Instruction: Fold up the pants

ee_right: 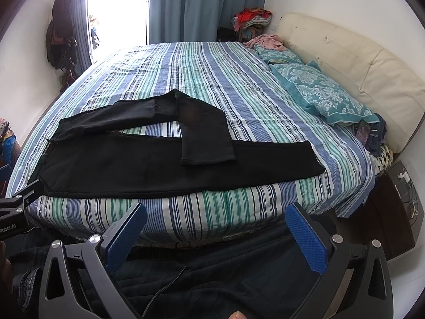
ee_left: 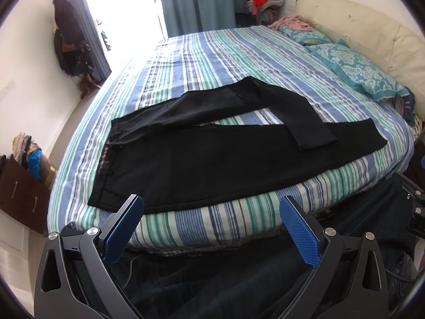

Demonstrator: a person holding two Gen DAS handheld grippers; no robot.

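While claws (ee_left: 211,203) gape, pants (ee_left: 212,164) on bed (ee_left: 186,61)

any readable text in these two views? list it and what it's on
"Robot.AI": white print on the left gripper body, at the left edge of the right wrist view; the start of the word may be cut off by the frame.
Nothing else reads: none on the pants, bedsheet or pillow.

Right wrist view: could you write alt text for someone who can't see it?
Black pants lie on a striped bed, one leg straight along the near edge, the other bent across it. The open right gripper hovers before the bed, holding nothing; teal pillows lie by the headboard.
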